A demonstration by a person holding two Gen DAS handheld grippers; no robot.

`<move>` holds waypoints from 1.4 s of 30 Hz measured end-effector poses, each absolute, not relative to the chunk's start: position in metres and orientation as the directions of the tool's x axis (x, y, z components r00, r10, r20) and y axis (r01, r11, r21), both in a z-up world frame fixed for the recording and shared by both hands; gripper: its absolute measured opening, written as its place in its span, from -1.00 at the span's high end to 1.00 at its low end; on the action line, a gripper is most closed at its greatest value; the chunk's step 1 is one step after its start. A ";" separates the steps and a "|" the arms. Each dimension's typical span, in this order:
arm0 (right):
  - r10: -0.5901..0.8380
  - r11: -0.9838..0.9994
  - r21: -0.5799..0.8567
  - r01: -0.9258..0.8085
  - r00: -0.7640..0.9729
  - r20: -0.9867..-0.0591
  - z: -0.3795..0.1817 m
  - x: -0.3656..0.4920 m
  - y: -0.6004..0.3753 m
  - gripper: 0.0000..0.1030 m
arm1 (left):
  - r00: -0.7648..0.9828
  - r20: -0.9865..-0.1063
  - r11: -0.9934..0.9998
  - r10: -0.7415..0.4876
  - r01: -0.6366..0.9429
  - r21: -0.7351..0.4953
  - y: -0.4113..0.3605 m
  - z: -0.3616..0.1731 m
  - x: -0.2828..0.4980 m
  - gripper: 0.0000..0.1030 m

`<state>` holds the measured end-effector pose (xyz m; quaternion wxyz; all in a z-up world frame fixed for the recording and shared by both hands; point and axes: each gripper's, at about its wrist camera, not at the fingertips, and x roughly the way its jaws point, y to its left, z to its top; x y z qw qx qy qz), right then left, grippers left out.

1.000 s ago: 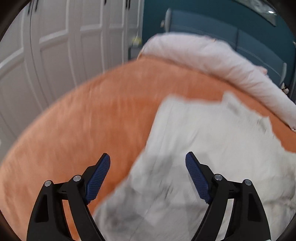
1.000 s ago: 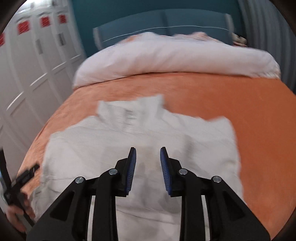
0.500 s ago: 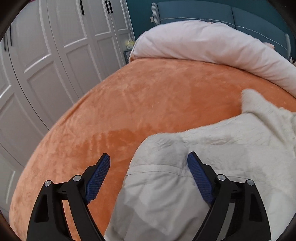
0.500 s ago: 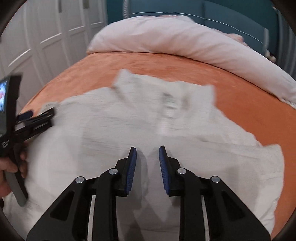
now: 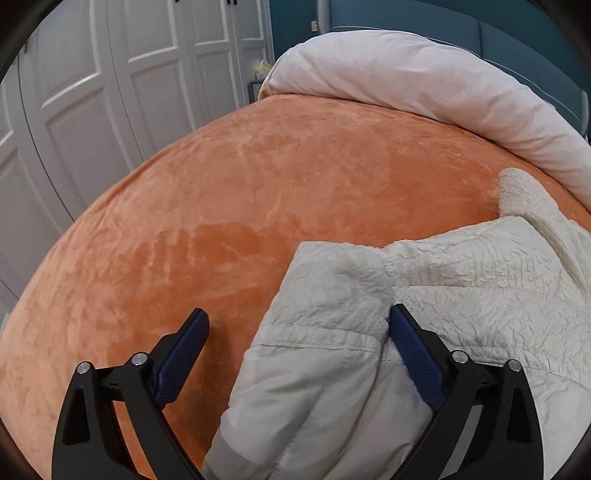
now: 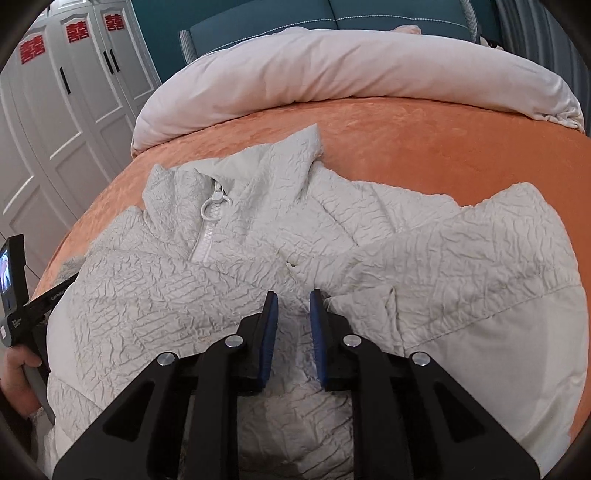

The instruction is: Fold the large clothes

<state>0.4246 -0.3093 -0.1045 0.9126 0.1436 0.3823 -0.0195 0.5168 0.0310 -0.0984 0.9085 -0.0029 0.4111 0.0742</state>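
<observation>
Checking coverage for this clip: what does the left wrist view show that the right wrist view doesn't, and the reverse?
Only the left wrist view shows the left hand-held gripper open, straddling the jacket's sleeve end.

Only the right wrist view shows the white zipper with ring pull, the spread collar, red paper cutouts on the wardrobe, and the right hand-held gripper, narrowly parted.

Both show the cream crinkled padded jacket, orange plush bedspread, pale pink rolled duvet and white wardrobe doors.
</observation>
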 end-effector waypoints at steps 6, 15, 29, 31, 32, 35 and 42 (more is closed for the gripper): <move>0.106 0.927 0.332 0.176 0.726 -0.680 -0.067 0.395 -0.330 0.05 | 0.707 -0.701 0.988 0.100 -0.156 -0.017 0.050 -0.066 0.492 -0.83; 0.003 0.963 0.177 0.204 0.649 -0.761 -0.068 0.417 -0.322 0.72 | 0.620 -0.776 0.989 0.118 -0.147 0.033 0.043 -0.068 0.523 -0.61; 0.109 0.936 0.296 0.190 0.644 -0.757 -0.032 0.255 -0.371 -0.27 | 0.530 -0.840 0.986 -0.120 -0.037 -0.164 0.102 -0.059 0.402 -0.79; 0.110 0.931 0.289 0.223 0.584 -0.804 -0.038 0.200 -0.380 -0.33 | 0.475 -0.867 0.984 -0.148 -0.013 -0.175 0.120 -0.059 0.355 -0.80; 0.105 0.927 0.280 0.251 0.543 -0.833 -0.043 0.166 -0.385 -0.34 | 0.438 -0.886 0.984 -0.155 -0.009 -0.177 0.130 -0.061 0.325 -0.80; 0.116 0.902 0.286 0.325 0.455 -0.883 -0.058 0.080 -0.385 -0.35 | 0.360 -0.915 0.979 -0.182 -0.024 -0.204 0.153 -0.065 0.253 -0.81; 0.220 0.841 0.410 0.352 0.470 -0.855 -0.076 0.013 -0.351 0.27 | 0.346 -0.896 0.953 -0.278 -0.020 -0.303 0.158 -0.059 0.176 0.15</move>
